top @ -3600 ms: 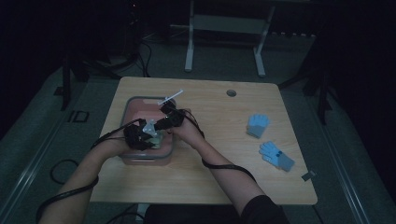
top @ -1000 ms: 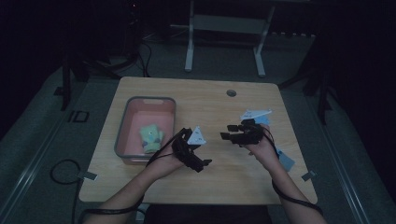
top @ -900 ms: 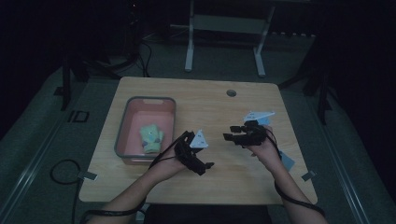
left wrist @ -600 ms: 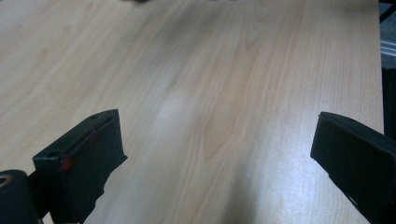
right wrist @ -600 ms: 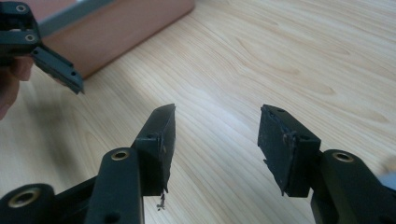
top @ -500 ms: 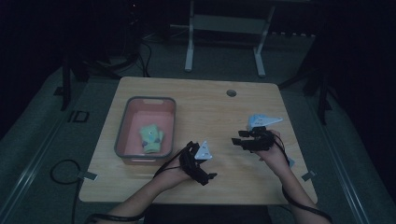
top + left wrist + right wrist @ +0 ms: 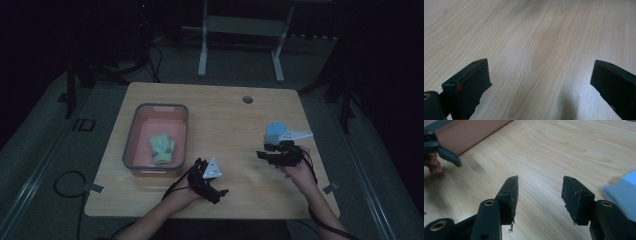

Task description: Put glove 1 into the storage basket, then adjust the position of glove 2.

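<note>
**Wood tabletop, two empty grippers, one folded cloth already binned**

Wood-grain table (image 7: 220, 115) spans the high view; I read positions as clock directions from its centre. At nine o'clock stands the pink bin (image 7: 134, 145), with a green folded cloth (image 7: 162, 148) lying inside it. At three o'clock, near the right edge, lies a light blue cloth (image 7: 273, 131), not yet moved; in the right gripper view its corner (image 7: 624, 188) sits just beside the right-hand jaw, apart from it.

My left gripper (image 7: 212, 187) hovers low at six o'clock, close to the near edge and to the bin's near right corner. Its jaws stand wide apart in the left gripper view (image 7: 536, 82), with bare wood between them. My right gripper (image 7: 267, 156) sits at four o'clock, just on the near side of the blue cloth; its jaws (image 7: 540, 192) are about half apart and hold nothing.

Progress, as I judge it: one cloth is stowed, and the blue one remains to be picked up and carried across to the bin.

Clearance: the middle of the table is open for that crossing. The right edge lies close beyond the blue cloth, and the bin wall stands near my left gripper.
</note>
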Demonstrator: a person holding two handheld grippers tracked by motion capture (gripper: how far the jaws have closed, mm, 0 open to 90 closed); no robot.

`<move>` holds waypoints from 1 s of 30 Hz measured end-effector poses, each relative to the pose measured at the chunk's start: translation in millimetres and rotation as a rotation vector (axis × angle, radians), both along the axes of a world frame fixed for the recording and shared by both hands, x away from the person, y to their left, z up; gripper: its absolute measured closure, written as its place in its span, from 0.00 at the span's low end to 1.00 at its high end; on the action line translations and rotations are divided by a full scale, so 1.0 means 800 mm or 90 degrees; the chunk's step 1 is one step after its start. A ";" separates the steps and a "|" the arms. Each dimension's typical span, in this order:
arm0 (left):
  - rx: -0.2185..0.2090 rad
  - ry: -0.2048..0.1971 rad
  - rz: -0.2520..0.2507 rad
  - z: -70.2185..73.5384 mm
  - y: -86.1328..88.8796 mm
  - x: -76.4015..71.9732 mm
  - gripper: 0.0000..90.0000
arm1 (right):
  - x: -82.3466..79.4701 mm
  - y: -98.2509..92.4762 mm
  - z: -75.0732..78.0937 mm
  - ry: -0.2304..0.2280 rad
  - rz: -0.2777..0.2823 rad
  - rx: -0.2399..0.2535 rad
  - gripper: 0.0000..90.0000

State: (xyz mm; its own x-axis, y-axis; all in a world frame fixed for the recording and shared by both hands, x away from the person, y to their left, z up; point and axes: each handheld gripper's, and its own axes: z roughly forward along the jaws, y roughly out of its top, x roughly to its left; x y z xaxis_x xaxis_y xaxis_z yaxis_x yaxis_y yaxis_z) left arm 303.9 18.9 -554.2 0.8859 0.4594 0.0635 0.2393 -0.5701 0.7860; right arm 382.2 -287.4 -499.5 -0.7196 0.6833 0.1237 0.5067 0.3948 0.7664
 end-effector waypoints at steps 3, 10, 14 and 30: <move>-0.001 -0.003 0.007 -0.004 0.003 -0.003 0.03 | -0.001 -0.007 -0.002 -0.002 -0.011 -0.004 0.53; -0.016 -0.004 0.022 -0.008 0.010 -0.009 0.03 | -0.003 -0.035 -0.003 -0.008 -0.055 0.000 0.55; -0.017 -0.006 0.027 -0.011 0.011 -0.010 0.03 | 0.001 -0.044 -0.002 -0.017 -0.080 -0.016 0.54; -0.035 -0.012 0.041 -0.011 0.012 -0.010 0.03 | 0.074 -0.059 -0.002 -0.025 -0.200 -0.053 0.62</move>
